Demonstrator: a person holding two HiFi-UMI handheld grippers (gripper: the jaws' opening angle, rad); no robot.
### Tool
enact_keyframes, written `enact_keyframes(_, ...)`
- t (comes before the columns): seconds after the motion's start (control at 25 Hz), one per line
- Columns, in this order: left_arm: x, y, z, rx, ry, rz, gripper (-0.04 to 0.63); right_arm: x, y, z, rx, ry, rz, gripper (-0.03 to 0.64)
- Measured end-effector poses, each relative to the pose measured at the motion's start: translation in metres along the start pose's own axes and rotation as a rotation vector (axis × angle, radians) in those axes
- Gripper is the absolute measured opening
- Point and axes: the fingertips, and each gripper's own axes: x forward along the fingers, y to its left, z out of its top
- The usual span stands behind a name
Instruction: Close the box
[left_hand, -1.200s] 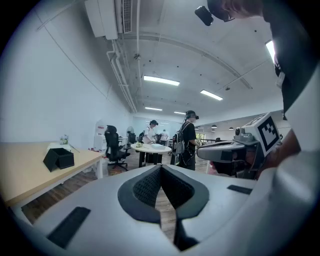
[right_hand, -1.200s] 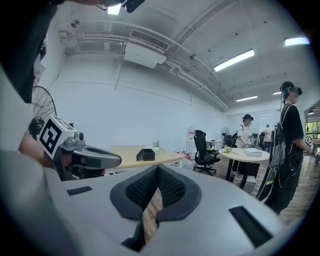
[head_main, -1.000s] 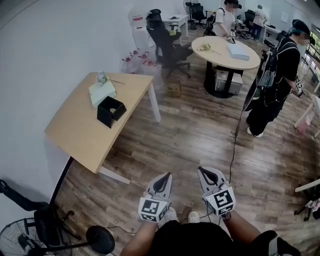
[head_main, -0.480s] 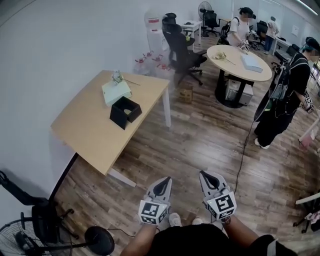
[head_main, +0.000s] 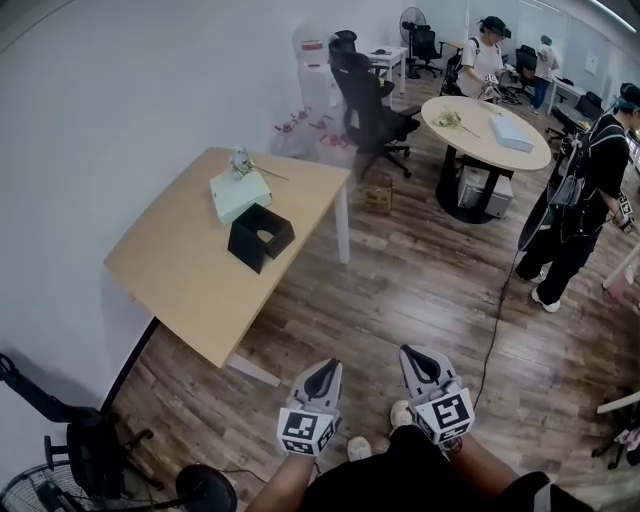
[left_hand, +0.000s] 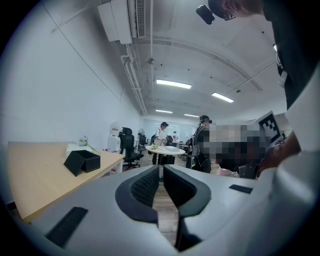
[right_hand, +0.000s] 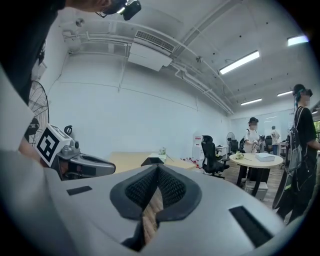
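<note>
A black box (head_main: 260, 238) stands open on the wooden table (head_main: 180, 270), with a pale green lid (head_main: 240, 194) lying just behind it. Both grippers hang low over the floor near my feet, well short of the table. My left gripper (head_main: 325, 364) is all but shut; its jaws are opening by a thin slit with nothing between them (left_hand: 161, 169). My right gripper (head_main: 414, 350) is shut and empty (right_hand: 157, 167). The box (left_hand: 82, 161) shows far off to the left in the left gripper view and as a dark corner (right_hand: 154, 161) in the right gripper view.
A black office chair (head_main: 375, 105) and a round table (head_main: 485, 130) stand beyond the wooden table. A person in black (head_main: 585, 190) stands at the right, others farther back. A cable (head_main: 490, 330) runs over the floor. A fan (head_main: 40, 480) sits at bottom left.
The table and box have drifted right and down in the head view and look slightly nearer. Both grippers stay low in front of me, jaws together.
</note>
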Motion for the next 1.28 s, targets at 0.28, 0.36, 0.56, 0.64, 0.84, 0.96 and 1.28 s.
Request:
enact_keyframes(0.28,0.030,0.036,0.007,0.014,-0.006,0.087,0.230,0.037,-0.021,0.002,0.003,-0.014,0.026,0.014)
enact_keyframes(0.36,0.041,0.049,0.010,0.009,-0.013,0.121,0.258,0.051,-0.031,0.003,0.006,-0.020,0.040,0.014)
enact_keyframes(0.56,0.069,0.078,0.019,-0.008,-0.015,0.190,0.266,0.092,-0.054,0.009,0.008,-0.030,0.099,0.013)
enact_keyframes(0.64,0.081,0.088,0.021,0.001,-0.010,0.216,0.265,0.110,-0.063,0.011,-0.002,-0.033,0.130,0.013)
enact_keyframes(0.84,0.113,0.111,0.028,0.013,0.000,0.283,0.265,0.154,-0.088,0.018,-0.033,-0.060,0.205,0.013)
enact_keyframes(0.96,0.130,0.123,0.034,-0.013,-0.008,0.326,0.265,0.176,-0.105,0.020,-0.039,-0.055,0.242,0.013)
enact_keyframes(1.28,0.160,0.159,0.036,-0.117,-0.038,0.494,0.264,0.226,-0.138,0.017,-0.041,-0.070,0.342,0.013)
